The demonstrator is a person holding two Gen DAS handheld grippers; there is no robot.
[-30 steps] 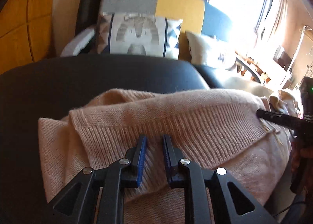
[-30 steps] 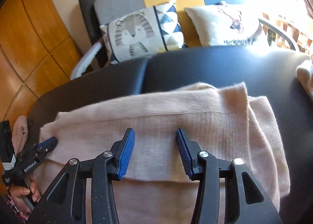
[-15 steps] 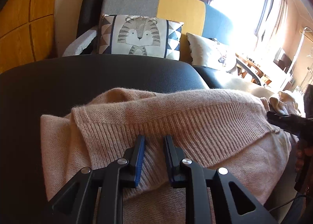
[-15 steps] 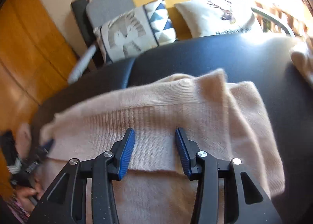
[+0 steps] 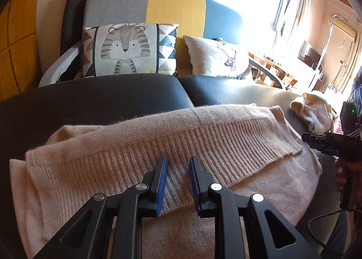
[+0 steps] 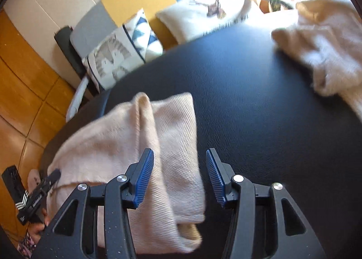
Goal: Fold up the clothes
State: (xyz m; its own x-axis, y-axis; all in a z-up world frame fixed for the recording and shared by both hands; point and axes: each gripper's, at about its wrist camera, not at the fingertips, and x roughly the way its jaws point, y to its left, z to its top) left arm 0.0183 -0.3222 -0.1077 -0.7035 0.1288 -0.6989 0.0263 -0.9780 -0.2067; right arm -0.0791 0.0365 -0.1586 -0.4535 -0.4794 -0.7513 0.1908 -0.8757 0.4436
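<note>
A pink knit sweater [image 5: 203,137] lies folded into a long band on a black leather surface [image 5: 101,100]. My left gripper [image 5: 178,182] hovers over its ribbed hem, the blue pads a narrow gap apart with nothing pinched. In the right wrist view my right gripper [image 6: 179,177] is over the sweater's [image 6: 108,141] right end. Its jaws are opening, and the folded edge lies below the gap, untouched by the pads. Each gripper shows in the other's view: the right one [image 5: 314,141] at the sweater's right end, the left one [image 6: 51,176] at the far left.
A crumpled cream garment [image 6: 321,39] lies on the black surface [image 6: 248,100] to the right, also in the left wrist view [image 5: 314,112]. Behind stands a grey, yellow and blue sofa with a tiger cushion [image 5: 129,51] and a white cushion [image 5: 217,57]. A hand [image 5: 344,175] grips the right tool.
My right gripper swung right along the sweater to its right end, rolled, and its jaws widened. My left gripper shifted right over the hem, its gap about the same.
</note>
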